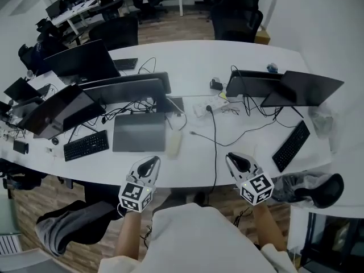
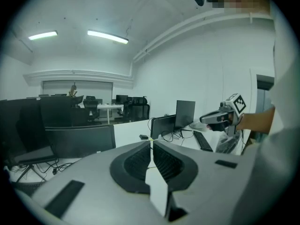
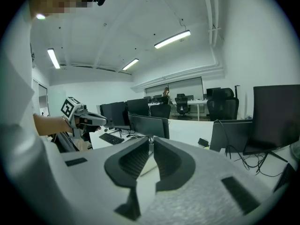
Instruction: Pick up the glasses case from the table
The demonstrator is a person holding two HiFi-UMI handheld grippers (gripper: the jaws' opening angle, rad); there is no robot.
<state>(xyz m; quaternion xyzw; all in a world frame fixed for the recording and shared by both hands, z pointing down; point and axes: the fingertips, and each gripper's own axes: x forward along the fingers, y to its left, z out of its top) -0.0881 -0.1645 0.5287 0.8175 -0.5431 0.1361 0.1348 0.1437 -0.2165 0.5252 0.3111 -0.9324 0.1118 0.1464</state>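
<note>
The left gripper (image 1: 151, 162) and the right gripper (image 1: 236, 160) are held with jaws pressed together, nothing pinched, above the near edge of the white table (image 1: 187, 61). Beyond them, a pale cream, elongated, round-ended glasses case (image 1: 174, 143) is seen lying flat, just beside a grey laptop (image 1: 139, 132).

We are holding the left tongs (image 1: 149, 162) and the right tongs (image 1: 239, 161) out in front of us, side by side and well apart, both pointing forward and tilting slightly downward. Each pair of jaws is sitting together, gripping nothing. Our bare forearms (image 1: 129, 232) are reaching forward.
</note>
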